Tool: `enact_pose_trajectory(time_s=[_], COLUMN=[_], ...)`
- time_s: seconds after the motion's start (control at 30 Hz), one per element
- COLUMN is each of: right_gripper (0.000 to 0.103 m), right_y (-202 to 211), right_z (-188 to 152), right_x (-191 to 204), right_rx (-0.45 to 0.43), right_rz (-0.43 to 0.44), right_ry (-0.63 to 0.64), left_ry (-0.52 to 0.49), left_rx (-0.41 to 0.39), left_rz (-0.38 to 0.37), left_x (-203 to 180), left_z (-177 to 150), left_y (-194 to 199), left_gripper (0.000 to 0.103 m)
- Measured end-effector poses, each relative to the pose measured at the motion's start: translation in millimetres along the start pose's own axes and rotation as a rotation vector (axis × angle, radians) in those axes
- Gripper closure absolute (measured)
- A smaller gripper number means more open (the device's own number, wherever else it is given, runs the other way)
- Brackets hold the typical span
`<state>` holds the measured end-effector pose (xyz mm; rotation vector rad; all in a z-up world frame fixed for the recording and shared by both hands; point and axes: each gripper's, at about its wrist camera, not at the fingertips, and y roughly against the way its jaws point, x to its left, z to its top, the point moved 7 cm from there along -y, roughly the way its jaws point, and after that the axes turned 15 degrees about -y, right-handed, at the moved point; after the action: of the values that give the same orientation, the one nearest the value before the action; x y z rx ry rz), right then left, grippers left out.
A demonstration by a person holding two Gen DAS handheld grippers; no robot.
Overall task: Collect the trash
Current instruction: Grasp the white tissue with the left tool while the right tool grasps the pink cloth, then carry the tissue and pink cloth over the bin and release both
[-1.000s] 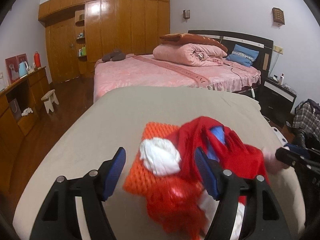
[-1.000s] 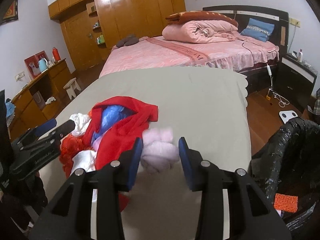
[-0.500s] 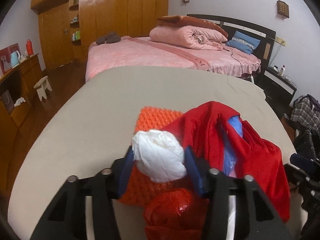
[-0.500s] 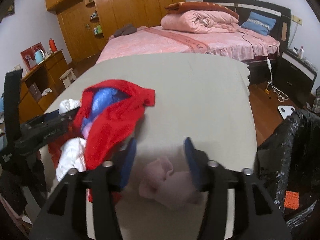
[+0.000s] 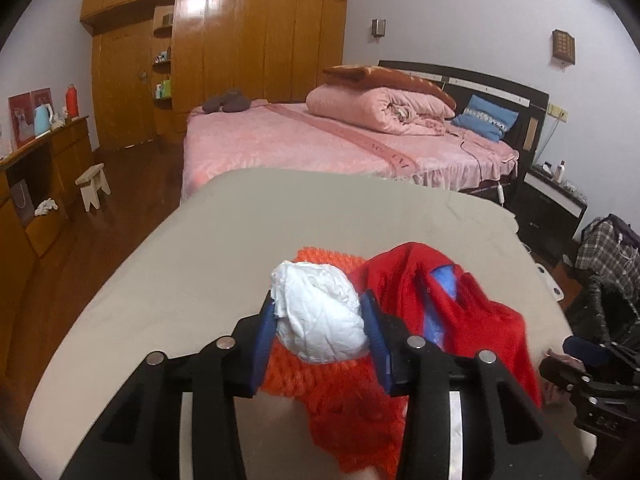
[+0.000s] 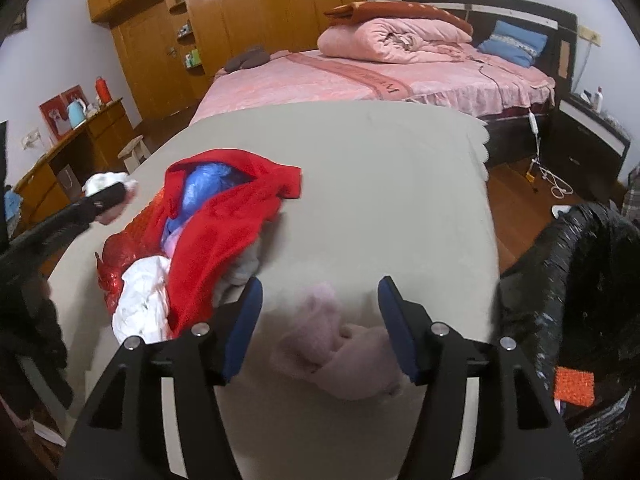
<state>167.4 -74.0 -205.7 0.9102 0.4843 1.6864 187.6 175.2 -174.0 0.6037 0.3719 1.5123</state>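
My left gripper (image 5: 318, 304) is closing, and its blue pads press on a white crumpled paper wad (image 5: 320, 320) just above an orange foam net (image 5: 316, 380). To their right lies a red cloth (image 5: 460, 312) with a blue plastic bag (image 6: 208, 180) inside it. My right gripper (image 6: 320, 286) is opening. A blurred pink wad (image 6: 340, 352) lies loose low between its fingers on the beige table (image 6: 380, 180), and the pads do not touch it. In the right wrist view the left gripper (image 6: 116, 196) holds the white wad (image 6: 106, 180) at the far left.
A black trash bag (image 6: 580, 280) stands open off the table's right edge, with an orange scrap (image 6: 573, 386) inside. More white paper (image 6: 144, 300) and red film lie under the cloth. A pink bed (image 5: 320, 140), a wardrobe and a stool (image 5: 94, 186) are beyond.
The left jaws closed around the white wad and now grip it. The right jaws spread and the pink wad dropped out of them toward the table.
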Motion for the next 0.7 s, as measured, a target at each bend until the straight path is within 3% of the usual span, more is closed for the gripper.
enact_pose_trajectory(time_s=[0.4, 0.7], right_gripper=[0.036, 0.035], right_y=[19.2, 14.9], right_z=[-7.6, -15.3], right_x=[-11.9, -12.0], right_rx=[0.0, 0.01], right_rz=[0.045, 0.008], right_ry=[-0.006, 0.05], left_ry=[-0.078, -0.108], left_rx=[-0.005, -0.01], left_rz=[-0.063, -0.085], left_x=[-38.6, -57.5], left_z=[-11.3, -16.3], left_y=[28.1, 34.9], left_gripper=[0.061, 0.061])
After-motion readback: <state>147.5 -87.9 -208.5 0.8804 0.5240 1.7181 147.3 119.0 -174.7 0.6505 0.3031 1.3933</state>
